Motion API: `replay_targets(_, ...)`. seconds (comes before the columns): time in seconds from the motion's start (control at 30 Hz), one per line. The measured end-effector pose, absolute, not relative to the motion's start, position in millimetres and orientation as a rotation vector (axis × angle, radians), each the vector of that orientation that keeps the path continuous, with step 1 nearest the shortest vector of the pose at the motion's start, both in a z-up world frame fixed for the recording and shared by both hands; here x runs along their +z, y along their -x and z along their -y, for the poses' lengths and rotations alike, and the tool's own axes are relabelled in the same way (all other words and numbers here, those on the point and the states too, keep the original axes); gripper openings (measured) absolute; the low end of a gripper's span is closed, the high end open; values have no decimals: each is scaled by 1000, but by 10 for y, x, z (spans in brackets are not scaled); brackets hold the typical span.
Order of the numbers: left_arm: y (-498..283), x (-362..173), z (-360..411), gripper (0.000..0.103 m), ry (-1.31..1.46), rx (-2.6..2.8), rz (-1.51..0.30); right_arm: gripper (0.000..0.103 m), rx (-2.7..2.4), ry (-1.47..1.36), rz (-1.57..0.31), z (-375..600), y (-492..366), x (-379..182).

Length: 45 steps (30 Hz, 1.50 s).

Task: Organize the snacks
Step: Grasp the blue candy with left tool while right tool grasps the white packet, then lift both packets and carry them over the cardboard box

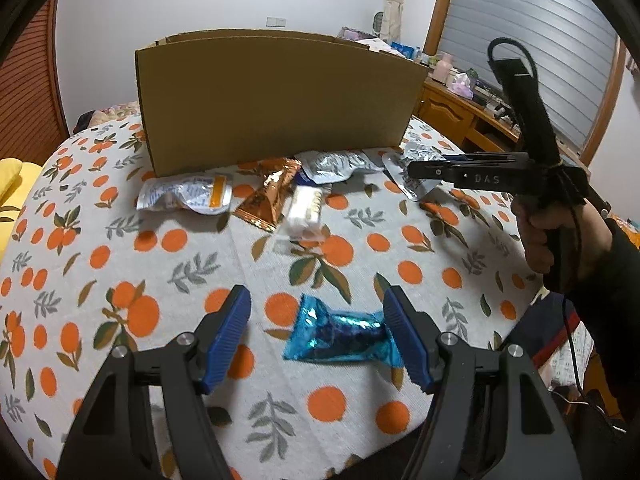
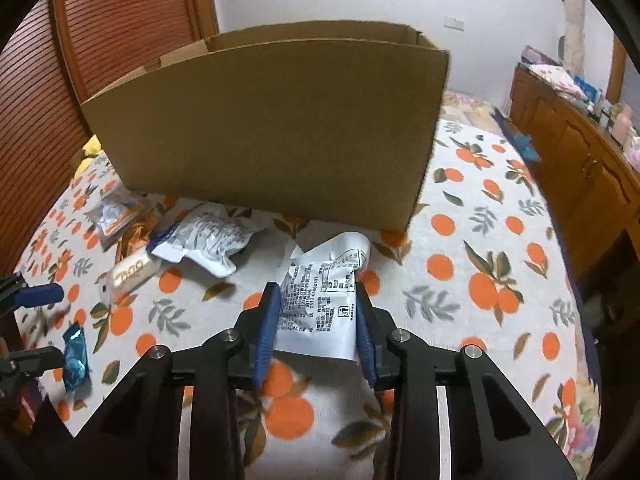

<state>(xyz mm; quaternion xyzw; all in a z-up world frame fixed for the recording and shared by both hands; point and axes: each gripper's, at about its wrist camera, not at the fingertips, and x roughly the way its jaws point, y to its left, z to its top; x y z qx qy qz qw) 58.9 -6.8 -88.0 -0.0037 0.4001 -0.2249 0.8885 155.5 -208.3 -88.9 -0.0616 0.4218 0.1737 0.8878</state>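
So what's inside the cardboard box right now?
Cannot tell: the cardboard box stands open-topped, but only its near wall and the top of its inner walls show. Its floor and any contents are hidden.

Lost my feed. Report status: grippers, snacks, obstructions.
Left gripper open around blue candy wrapper. Right gripper shut on white printed packet. Cardboard box ahead, path clear.

Both grippers angled downward.
My left gripper [image 1: 316, 332] stands wide apart; my right gripper [image 2: 316, 320] is clamped, a hand [image 1: 540, 232] gripping its handle.
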Motion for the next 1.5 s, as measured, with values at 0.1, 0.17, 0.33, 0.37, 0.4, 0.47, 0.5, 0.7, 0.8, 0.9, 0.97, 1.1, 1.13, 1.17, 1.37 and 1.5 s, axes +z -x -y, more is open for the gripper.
replay_targets(0.1, -526, -903, 97, 69, 2, -476, -834, 34, 366, 79, -859, 2154, -1427, -860)
replay_targets(0.17, -515, -928, 115, 69, -1, -479, -844, 34, 373, 65, -848, 2167, -1336, -831)
replay_targets(0.33, -499, -984, 160, 69, -10, -483, -860, 34, 379, 58, -831, 2150, -1131, -787)
replay_targets(0.37, -502, -988, 167, 69, -11, -483, -860, 34, 382, 57, -827, 2145, -1095, -776)
replay_targets(0.4, -499, -988, 174, 69, -13, -483, -859, 34, 384, 56, -825, 2139, -1070, -768)
replay_targets(0.47, -505, -991, 191, 69, -14, -490, -858, 34, 388, 52, -819, 2134, -1010, -749)
replay_targets(0.5, -509, -992, 195, 69, -15, -491, -857, 34, 390, 51, -816, 2128, -979, -739)
replay_targets(0.7, -491, -1005, 244, 54, -42, -491, -836, 34, 386, 75, -805, 2078, -865, -730)
replay_targets(0.8, -442, -1019, 247, 37, -76, -473, -804, 34, 390, 82, -798, 2052, -829, -714)
replay_targets(0.9, -422, -1029, 219, 23, -79, -456, -787, 34, 400, 85, -795, 2025, -807, -696)
replay_targets(0.97, -446, -1023, 182, 22, -56, -460, -794, 34, 404, 86, -793, 2014, -800, -689)
replay_targets(1.1, -485, -992, 152, 22, -45, -450, -785, 35, 410, 88, -784, 1983, -773, -662)
replay_targets(1.13, -495, -968, 145, 22, -36, -451, -777, 35, 414, 87, -783, 1977, -769, -658)
replay_targets(1.17, -504, -950, 138, 22, -29, -450, -772, 35, 416, 87, -782, 1970, -766, -654)
replay_targets(1.37, -552, -800, 83, 22, -13, -442, -747, 35, 422, 88, -775, 1951, -746, -626)
replay_targets(1.5, -584, -688, 57, 22, -8, -441, -727, 35, 423, 89, -766, 1954, -725, -582)
